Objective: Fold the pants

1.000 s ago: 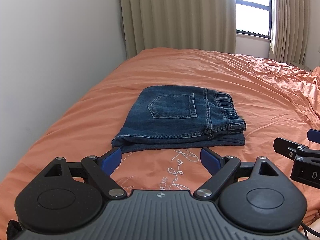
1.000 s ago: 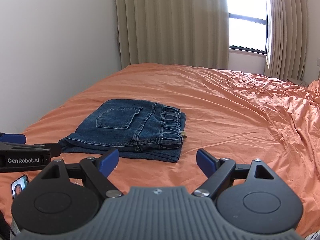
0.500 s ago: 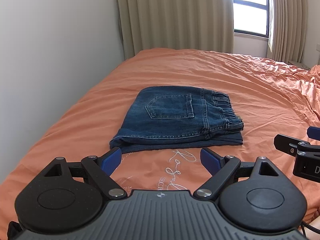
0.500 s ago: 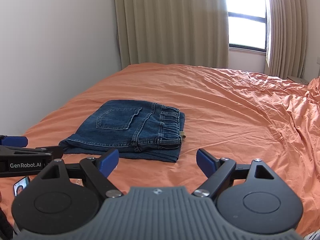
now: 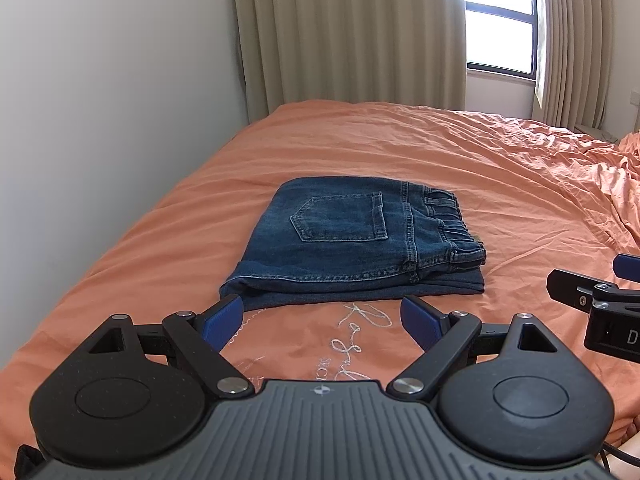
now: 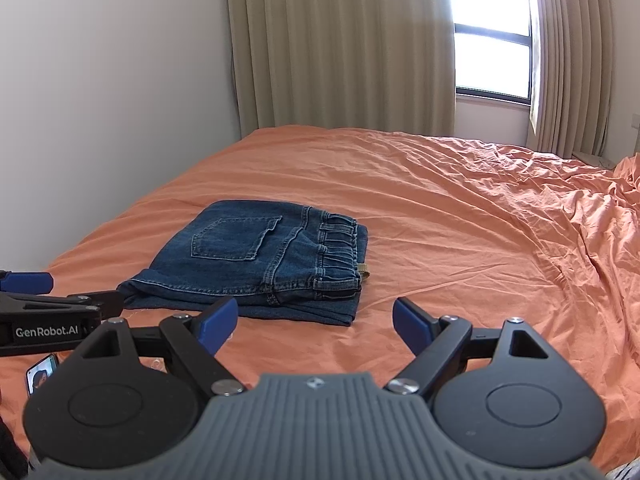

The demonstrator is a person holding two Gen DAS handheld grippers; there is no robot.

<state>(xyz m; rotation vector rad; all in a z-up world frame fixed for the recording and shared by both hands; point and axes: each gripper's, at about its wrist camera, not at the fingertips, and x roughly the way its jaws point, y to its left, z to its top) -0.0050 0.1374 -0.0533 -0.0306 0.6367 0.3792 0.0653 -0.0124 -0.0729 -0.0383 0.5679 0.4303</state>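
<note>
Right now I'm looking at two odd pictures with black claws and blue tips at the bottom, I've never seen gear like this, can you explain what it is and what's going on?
Those claws are two hand-held grippers; a person carries one in each hand, and each has a wide-angle camera looking forward along its fingers. One picture comes from the left gripper, the other from the right gripper. Each also shows the other gripper at its edge.

Both have their blue-padded jaws spread wide and hold nothing.

Ahead of them lies a pair of dark blue denim pants, folded into a neat rectangle, back pocket up, on a bed with an orange bedspread. Behind are beige curtains and a bright window. A small phone screen shows at the lower left of the right picture.

The folding looks finished.
</note>
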